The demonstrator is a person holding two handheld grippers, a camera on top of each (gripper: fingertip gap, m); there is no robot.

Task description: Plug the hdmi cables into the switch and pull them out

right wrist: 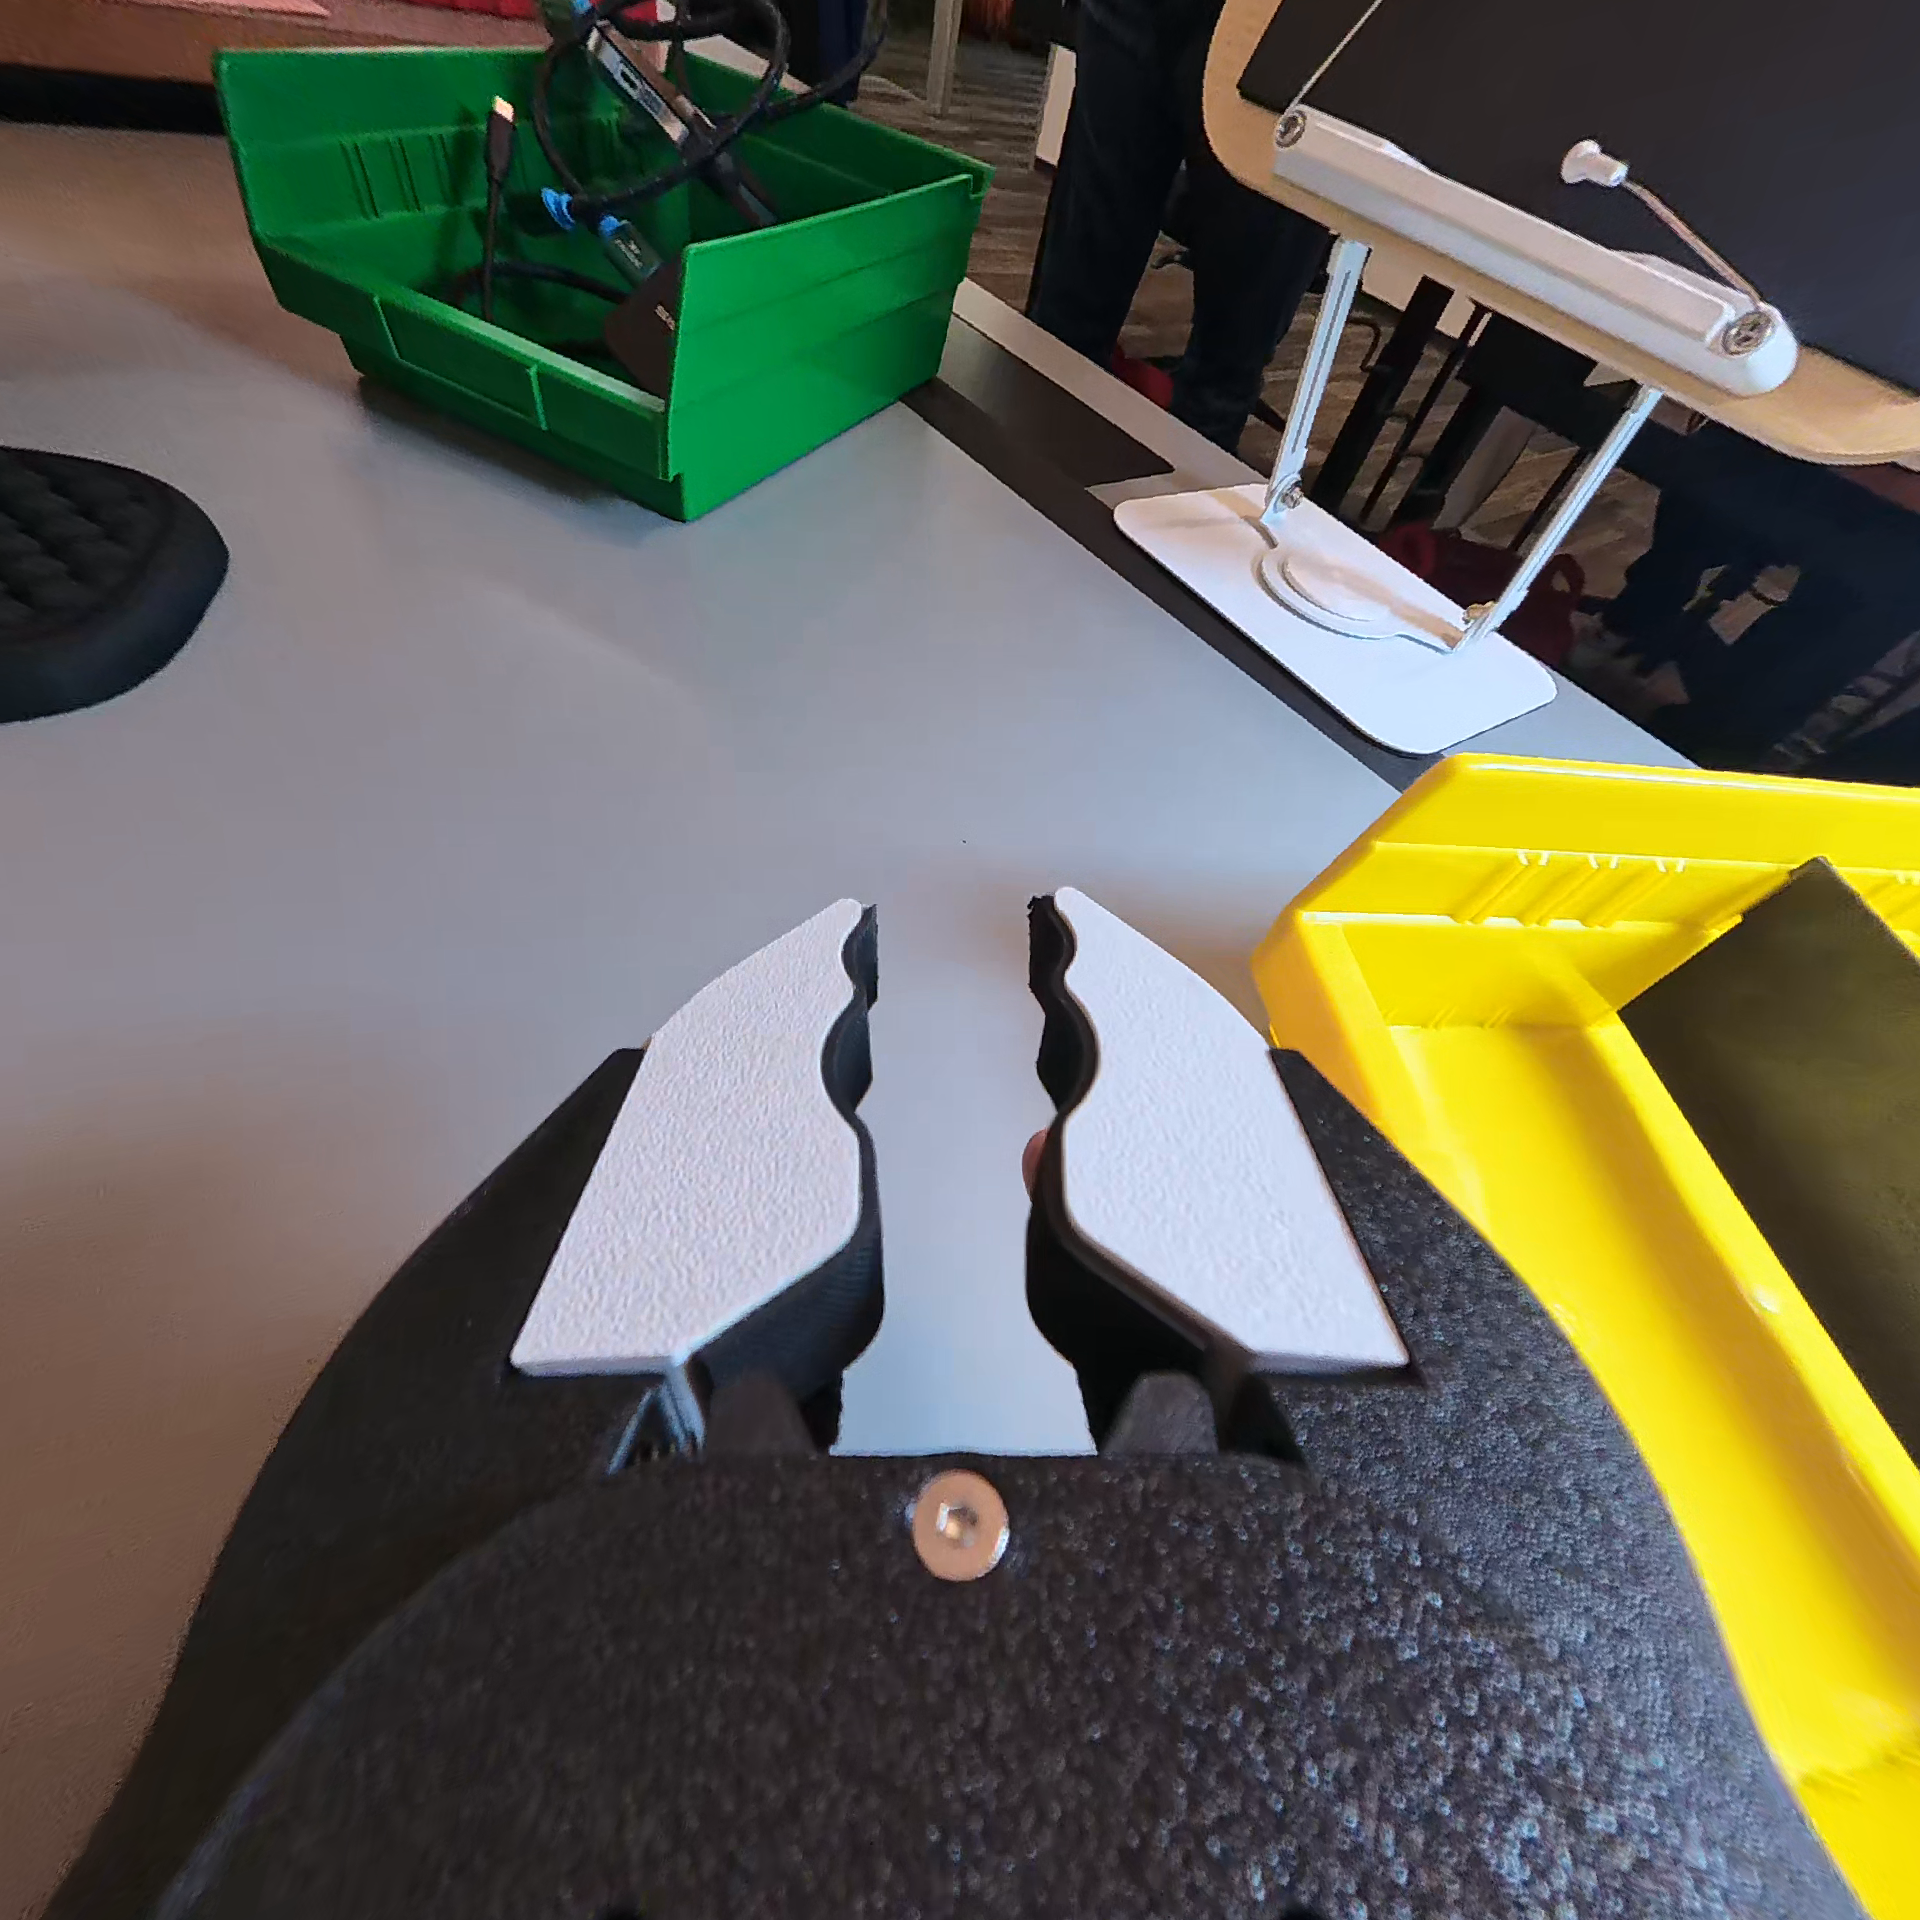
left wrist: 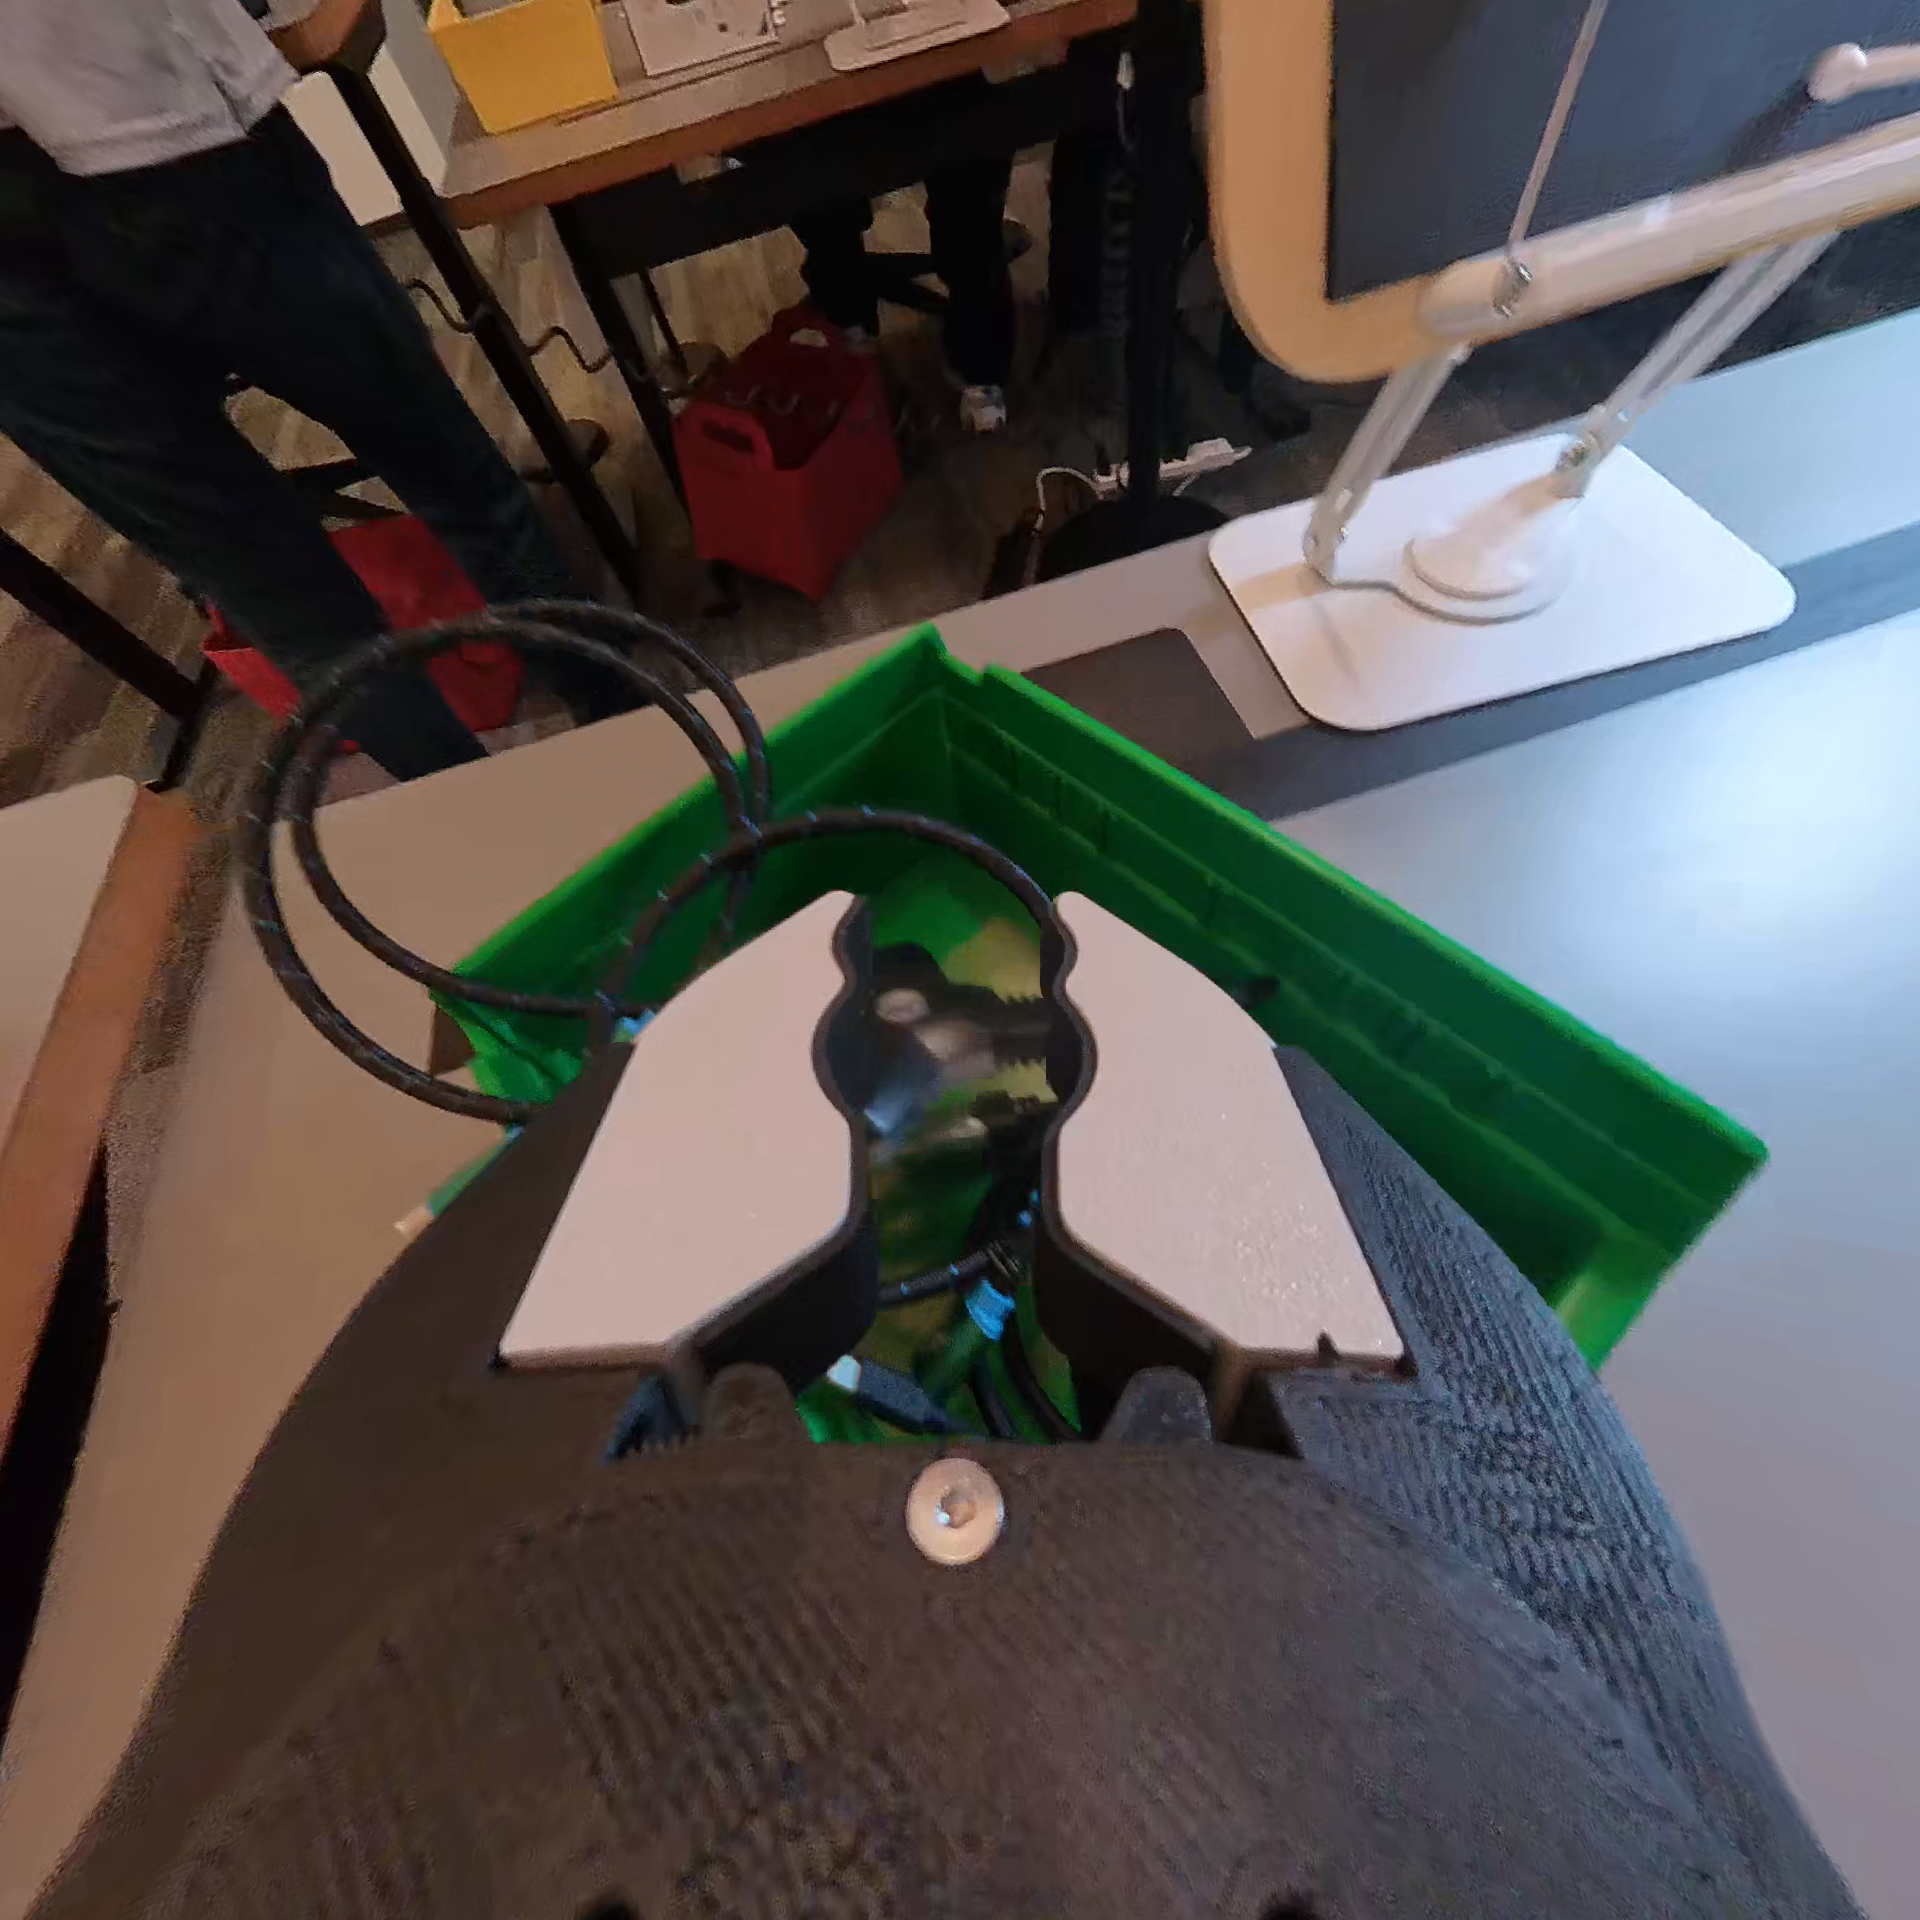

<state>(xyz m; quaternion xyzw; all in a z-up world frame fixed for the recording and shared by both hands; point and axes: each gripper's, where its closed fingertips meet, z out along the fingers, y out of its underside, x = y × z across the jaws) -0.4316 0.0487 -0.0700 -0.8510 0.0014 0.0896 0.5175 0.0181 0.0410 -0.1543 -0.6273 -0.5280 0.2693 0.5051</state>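
Left gripper (left wrist: 951, 935) hung over the green bin (left wrist: 1351, 1018), fingertips nearly together around a braided black hdmi cable (left wrist: 499, 644); whether it truly pinched the cable was unclear. Cable looped past the bin's edge. Right gripper (right wrist: 954, 935) was parted, holding nothing, above the grey counter (right wrist: 623, 779) beside a yellow bin (right wrist: 1455, 1091)

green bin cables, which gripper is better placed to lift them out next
Left. Its fingers hang directly above the green plastic bin of black braided cables, nearly closed. The right gripper sits open above bare grey table, far away.
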